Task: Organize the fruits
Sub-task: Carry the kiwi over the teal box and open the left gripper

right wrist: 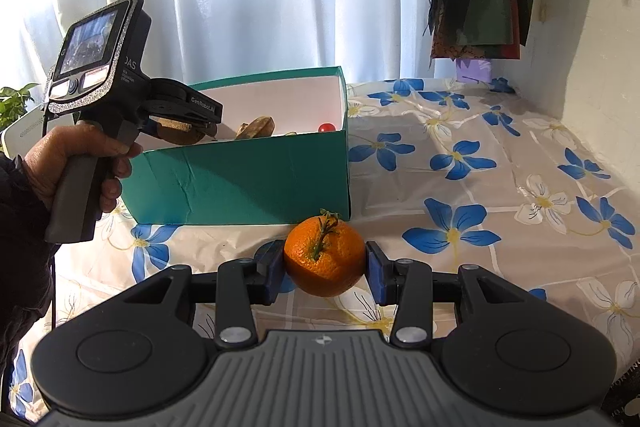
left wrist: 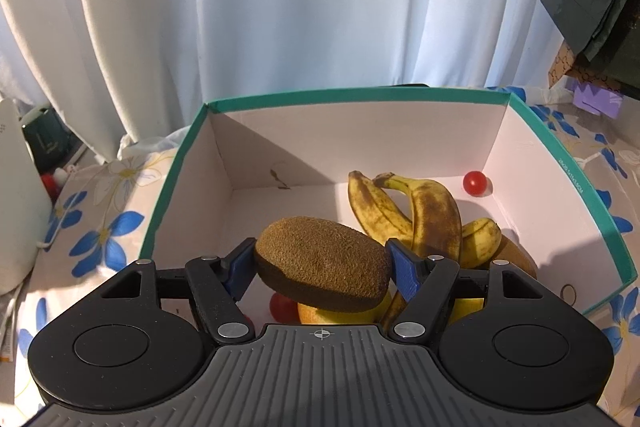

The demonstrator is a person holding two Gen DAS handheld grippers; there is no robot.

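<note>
Above the teal box (left wrist: 592,223), the left tool (left wrist: 322,263) clamps a kiwi (left wrist: 320,263); beside it, the right tool (right wrist: 325,267) grips an orange (right wrist: 325,259) over the floral-clothed desk (right wrist: 500,187).

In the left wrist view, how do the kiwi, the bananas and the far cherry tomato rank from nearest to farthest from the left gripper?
1. Kiwi: held between the left gripper's fingers.
2. Bananas: just beyond, to the right, in the box.
3. Cherry tomato: far right corner.

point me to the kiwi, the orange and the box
kiwi (left wrist: 322,263): left wrist view, middle of its skin.
orange (right wrist: 325,259): right wrist view, front face.
box (right wrist: 248,179): right wrist view, teal outer wall.
</note>
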